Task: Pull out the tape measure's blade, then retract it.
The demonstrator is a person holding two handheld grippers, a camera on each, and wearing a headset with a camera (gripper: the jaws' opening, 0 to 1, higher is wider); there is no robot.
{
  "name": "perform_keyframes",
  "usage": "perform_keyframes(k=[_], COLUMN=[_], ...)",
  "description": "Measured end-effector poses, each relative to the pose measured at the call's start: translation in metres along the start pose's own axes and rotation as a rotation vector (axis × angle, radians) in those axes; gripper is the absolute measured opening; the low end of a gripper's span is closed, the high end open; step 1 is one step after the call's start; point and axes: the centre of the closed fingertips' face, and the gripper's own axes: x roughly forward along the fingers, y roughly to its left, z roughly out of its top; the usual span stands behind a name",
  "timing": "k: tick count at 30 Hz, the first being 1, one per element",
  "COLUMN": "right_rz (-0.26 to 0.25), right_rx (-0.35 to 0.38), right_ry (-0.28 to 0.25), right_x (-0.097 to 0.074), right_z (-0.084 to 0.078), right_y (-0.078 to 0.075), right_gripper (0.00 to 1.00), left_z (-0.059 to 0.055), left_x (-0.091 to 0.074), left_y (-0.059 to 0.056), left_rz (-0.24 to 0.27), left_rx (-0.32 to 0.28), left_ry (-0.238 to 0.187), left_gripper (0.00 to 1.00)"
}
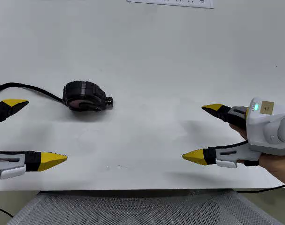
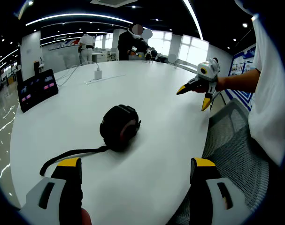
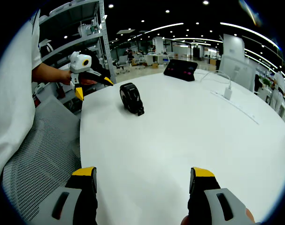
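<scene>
Black tape measure (image 1: 84, 96), dark tablet (image 3: 181, 69) beyond

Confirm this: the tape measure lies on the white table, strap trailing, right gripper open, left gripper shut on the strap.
Wrong on one point: the left gripper is open, not shut on the strap. The left gripper view shows its jaws spread and the strap lying free on the white table. The rest holds: the tape measure lies there, and the right gripper is open.

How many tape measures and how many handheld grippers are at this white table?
Tape measure: 1
Grippers: 2, the left gripper and the right gripper, both open
Total: 3
</scene>
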Motion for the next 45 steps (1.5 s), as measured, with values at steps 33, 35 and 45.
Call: perform_keyframes(k=[33,35,45], right_rz=[-0.007,-0.008,-0.013], right_rx=[-0.007,-0.011,-0.019], right_ry=[-0.01,-0.008,0.001], right_x=[0.001,0.002,0.008], right_z=[0.004,0.004,0.009], right_y=[-0.004,-0.005,-0.01], right_gripper=[0.82,0.82,0.77], left_z=[0.0,0.001,0.003], left_x=[0.003,0.004,0.01], left_y=[0.0,0.0,0.006], left_rz=[-0.01,-0.014,-0.015], left_rx=[0.005,0.004,0.014], left_ry=[0.007,0.008,0.009], left_gripper=[0.86,0.86,0.85])
